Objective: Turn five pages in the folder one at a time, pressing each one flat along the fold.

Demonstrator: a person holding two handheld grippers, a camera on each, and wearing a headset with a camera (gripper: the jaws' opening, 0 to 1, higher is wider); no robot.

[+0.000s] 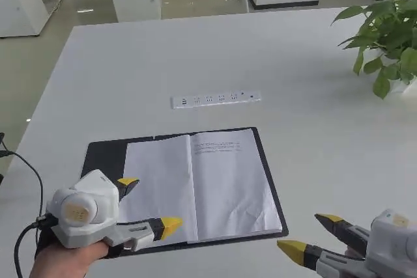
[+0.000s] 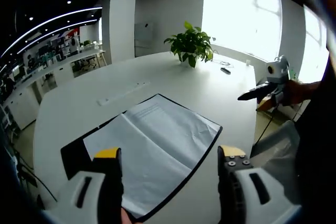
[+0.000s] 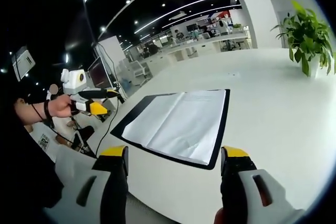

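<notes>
Both tongs stand wide open and hold nothing. The left tongs (image 1: 150, 203) hang over the near left corner of the folder (image 1: 104, 154), yellow tips spread well apart. From the head view I cannot tell whether the lower tip touches the paper. In the left gripper view both tips sit clear above it. The right tongs (image 1: 309, 232) are off the folder's near right corner, above bare worktop (image 1: 195, 50), touching nothing.

Part of the right tongs is cut off by the bottom right edge of the head view. The left tongs cover the folder's near left corner and part of its black cover. A hand (image 1: 65, 262) under them is half out of frame. A few printed lines (image 1: 218, 147) sit at the top of the right page (image 1: 231, 190), too small to read. How many sheets lie under either page cannot be made out. The plant (image 1: 388, 37) is cropped at the right edge, so its pot is hidden.

Counted: two tongs, one folder, two pages facing up, one power strip (image 1: 216, 99), one plant, and one dark cable (image 1: 26, 174) at the left tongs.

The folder lies open and flat on the white worktop near the front edge, with the power strip beyond it. The left page (image 1: 159, 180) and right page meet at the centre fold.
</notes>
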